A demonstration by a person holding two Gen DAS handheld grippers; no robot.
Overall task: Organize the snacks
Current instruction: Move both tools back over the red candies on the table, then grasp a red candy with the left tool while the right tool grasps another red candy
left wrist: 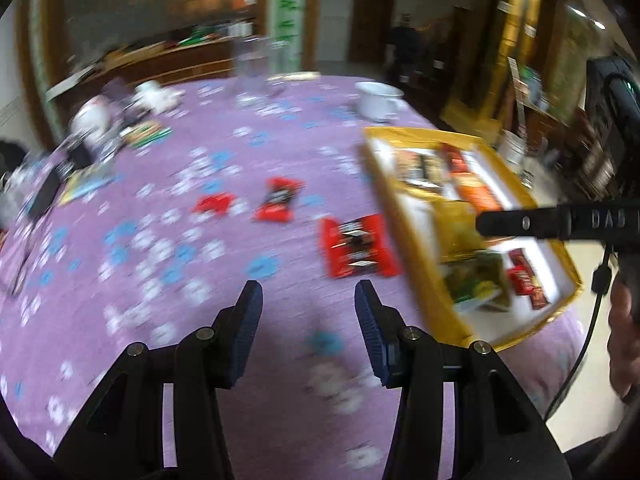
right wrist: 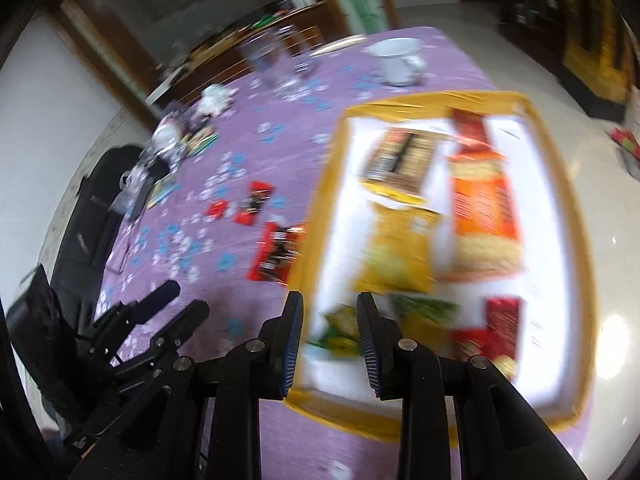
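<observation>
purple floral tablecloth (left wrist: 200,240), yellow tray (right wrist: 560,200) at edge; wood-panelled room; both tools spread, empty.

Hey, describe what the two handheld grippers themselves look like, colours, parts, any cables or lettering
Both are black plastic two-finger grippers. The left gripper and the right gripper each carry dark blue ribbed pads on angular black fingers, joined by linkages with round silver pins. In the left wrist view, the right gripper's body shows pale lettering only partly readable, a thin black cable hanging below it, and a small green light.
</observation>
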